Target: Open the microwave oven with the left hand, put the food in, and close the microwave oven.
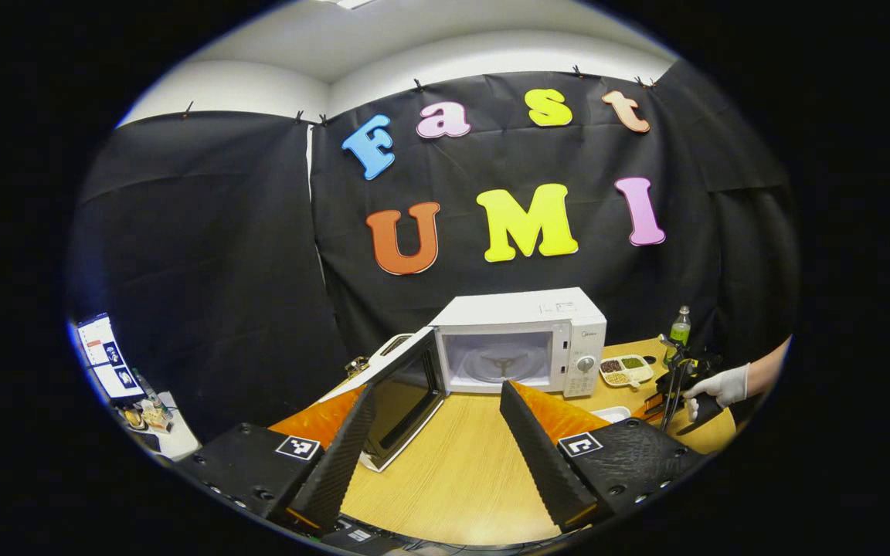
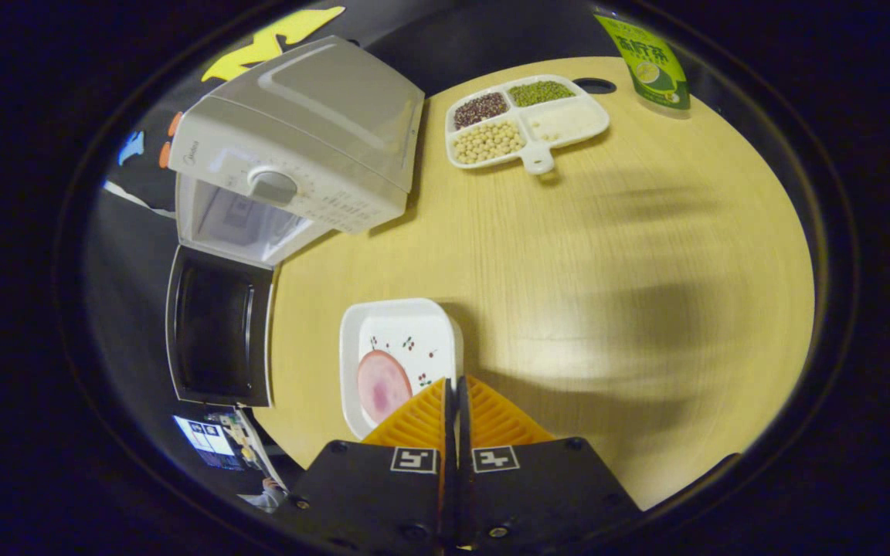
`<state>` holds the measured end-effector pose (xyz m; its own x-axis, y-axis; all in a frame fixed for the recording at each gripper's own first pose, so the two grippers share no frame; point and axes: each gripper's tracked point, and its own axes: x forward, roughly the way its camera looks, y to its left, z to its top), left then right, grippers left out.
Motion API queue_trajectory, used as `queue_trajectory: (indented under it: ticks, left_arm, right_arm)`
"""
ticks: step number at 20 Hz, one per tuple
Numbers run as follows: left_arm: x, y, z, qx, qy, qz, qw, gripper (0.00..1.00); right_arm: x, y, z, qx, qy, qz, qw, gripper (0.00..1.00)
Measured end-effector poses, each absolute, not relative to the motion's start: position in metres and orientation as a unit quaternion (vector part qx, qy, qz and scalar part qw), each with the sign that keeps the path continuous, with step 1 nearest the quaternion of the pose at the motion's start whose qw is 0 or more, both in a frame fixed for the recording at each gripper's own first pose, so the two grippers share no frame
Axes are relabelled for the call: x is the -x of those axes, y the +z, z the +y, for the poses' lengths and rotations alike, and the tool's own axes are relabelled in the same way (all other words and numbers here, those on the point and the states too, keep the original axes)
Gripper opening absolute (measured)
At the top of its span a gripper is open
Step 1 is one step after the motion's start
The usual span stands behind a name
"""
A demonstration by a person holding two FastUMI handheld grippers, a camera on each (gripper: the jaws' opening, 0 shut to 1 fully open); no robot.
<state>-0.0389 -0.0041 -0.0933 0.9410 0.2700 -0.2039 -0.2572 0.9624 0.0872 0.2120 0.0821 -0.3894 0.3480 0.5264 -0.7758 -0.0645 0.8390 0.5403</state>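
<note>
With microwave [image 1: 522, 340] door [image 1: 402, 401] swung open, left gripper [image 1: 437, 432] jaws apart; right gripper [image 2: 456, 405] jaws together at plate [image 2: 399, 363] rim. Plate likely stiff, slippery, breakable; ham slice [image 2: 383, 384] may slide, so grip rim level.

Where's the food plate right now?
In the right gripper view, the plate sits on the table just ahead of the right gripper, near the open microwave.

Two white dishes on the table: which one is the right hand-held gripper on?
The square plate with the pink slice, right at the right hand-held gripper, whose fingers look closed at its rim. The divided tray of beans sits far off beside the microwave.
</note>
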Motion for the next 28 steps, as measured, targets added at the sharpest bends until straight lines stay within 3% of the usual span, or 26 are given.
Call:
queue_trajectory:
  ticks: [4,6,7,16,23,24,28]
  left_arm:
    - [0.028,-0.093,-0.003,-0.036,0.11,0.108,0.987,0.96]
    - [0.021,-0.091,-0.001,-0.045,0.094,0.103,0.989,0.96]
    - [0.017,-0.091,0.001,-0.049,0.086,0.102,0.99,0.96]
    - [-0.028,-0.099,0.026,-0.045,-0.013,0.108,0.993,0.96]
    - [-0.054,-0.126,0.061,-0.063,-0.051,0.103,0.991,0.96]
    - [-0.055,-0.133,0.065,-0.066,-0.053,0.104,0.991,0.96]
    - [-0.062,-0.164,0.078,-0.062,-0.055,0.116,0.99,0.96]
  right_arm:
    - [-0.204,-0.356,0.094,-0.251,0.198,0.503,0.803,0.04]
    - [-0.199,-0.337,0.102,-0.283,0.192,0.482,0.807,0.0]
    - [-0.197,-0.326,0.106,-0.296,0.187,0.472,0.809,0.04]
    - [-0.2,-0.259,0.188,-0.407,0.145,0.363,0.825,0.04]
    - [-0.232,-0.27,0.244,-0.47,0.085,0.276,0.834,0.04]
    - [-0.237,-0.278,0.251,-0.476,0.075,0.271,0.833,0.0]
    - [-0.253,-0.3,0.284,-0.496,0.039,0.247,0.832,0.04]
